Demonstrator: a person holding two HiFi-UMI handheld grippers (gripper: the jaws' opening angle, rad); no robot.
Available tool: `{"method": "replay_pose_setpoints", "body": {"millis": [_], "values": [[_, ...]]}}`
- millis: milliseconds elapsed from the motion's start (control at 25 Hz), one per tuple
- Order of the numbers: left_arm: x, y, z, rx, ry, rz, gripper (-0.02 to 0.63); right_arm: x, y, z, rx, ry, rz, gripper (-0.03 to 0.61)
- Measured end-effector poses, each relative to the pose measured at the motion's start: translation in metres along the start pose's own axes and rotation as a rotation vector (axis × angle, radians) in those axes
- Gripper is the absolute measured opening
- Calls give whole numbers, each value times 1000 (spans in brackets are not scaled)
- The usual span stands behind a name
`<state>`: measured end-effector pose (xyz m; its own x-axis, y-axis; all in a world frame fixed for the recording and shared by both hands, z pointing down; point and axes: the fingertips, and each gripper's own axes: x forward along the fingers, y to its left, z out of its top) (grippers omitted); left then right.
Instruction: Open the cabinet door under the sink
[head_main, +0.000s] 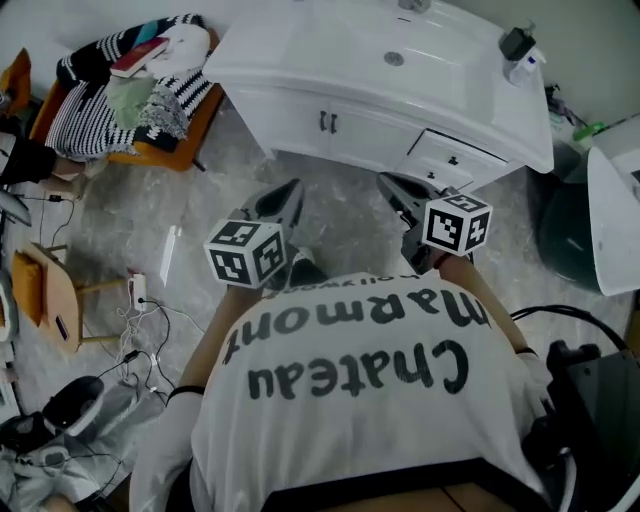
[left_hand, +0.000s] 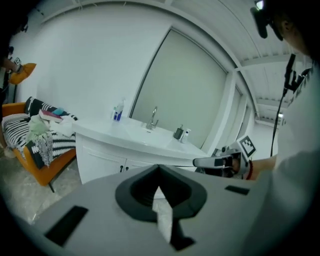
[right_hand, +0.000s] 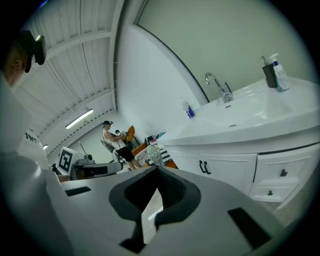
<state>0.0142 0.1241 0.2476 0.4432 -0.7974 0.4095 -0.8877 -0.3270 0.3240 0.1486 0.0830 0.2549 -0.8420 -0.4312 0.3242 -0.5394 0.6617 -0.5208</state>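
Note:
A white vanity with a sink (head_main: 395, 58) stands ahead of me. Below the basin is the cabinet door (head_main: 300, 118), shut, with a pair of dark handles (head_main: 327, 122) where the two doors meet. Both grippers hang in the air short of the cabinet and touch nothing. My left gripper (head_main: 290, 190) is shut and empty, pointing at the doors (left_hand: 107, 162). My right gripper (head_main: 386, 182) is also shut and empty, with the handles (right_hand: 203, 166) to its right. Each gripper shows in the other's view: the right gripper (left_hand: 220, 161) and the left gripper (right_hand: 92, 170).
Two drawers (head_main: 450, 158) sit right of the doors. An orange chair piled with striped clothes (head_main: 130, 90) stands left of the vanity. A wooden stool (head_main: 50, 290) and cables (head_main: 140, 320) lie at the left; a dark green bin (head_main: 565, 235) at the right. A person (right_hand: 112, 142) sits far back.

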Motion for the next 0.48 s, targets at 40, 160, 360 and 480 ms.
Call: {"method": "replay_pose_setpoints", "body": {"millis": [40,160,360,480], "values": [[3,8,5,10,11,-14,8,7,-3,5,14,-11,-14,3],[11,31,20,38,34,-44,8,27,-8,17,38,-36,-49,3],[21,66,37,54,55,-92,8,56,-9,26,66,-61,-107,3],[26,84,41,70,77,-123,8,71,-11,28,78,-69,-139,3]]}}
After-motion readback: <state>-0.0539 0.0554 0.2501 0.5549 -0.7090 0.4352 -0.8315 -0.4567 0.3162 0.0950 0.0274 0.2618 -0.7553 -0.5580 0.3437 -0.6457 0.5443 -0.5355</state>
